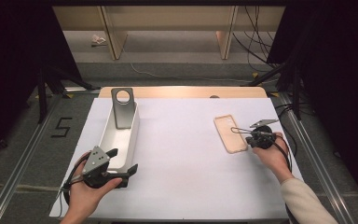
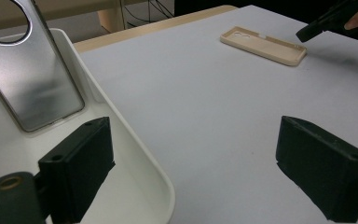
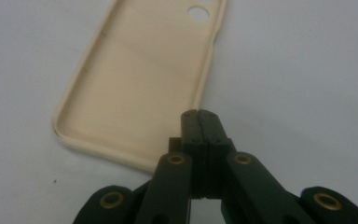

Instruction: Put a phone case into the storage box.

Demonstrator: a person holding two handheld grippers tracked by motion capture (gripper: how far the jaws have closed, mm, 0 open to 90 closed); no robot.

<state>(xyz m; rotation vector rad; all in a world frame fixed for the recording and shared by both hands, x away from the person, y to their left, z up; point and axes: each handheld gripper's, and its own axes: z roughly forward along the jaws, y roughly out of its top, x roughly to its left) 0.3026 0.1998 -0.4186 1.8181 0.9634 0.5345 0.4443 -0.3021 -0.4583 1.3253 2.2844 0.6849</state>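
Here, I am holding one gripper in each hand above the white counter (image 1: 186,158). My left gripper (image 1: 121,163) is sitting at the near end of the long white plastic tray (image 1: 131,135), which is lying on the left part of the counter. Its fingers (image 2: 77,163) are standing wide apart with nothing between them: in the left gripper view one finger is hanging over the inside of the tray and the other one over the bare counter, so the tray's rim is running between them. In the far end of the tray a flat silver-grey metal phone back with a big round hole (image 1: 122,106) is leaning upright against the tray's end wall.

My right gripper (image 1: 235,130) is on the right part of the counter, and its fingers (image 3: 199,128) are pressed together, with nothing held. In the right gripper view their tips are lying just over the long edge of the beige soft phone case (image 3: 140,79); I cannot tell whether they are touching it. This case is lying flat with its open side up, well apart from the tray, and its small round camera hole is at the end far from my fingers.
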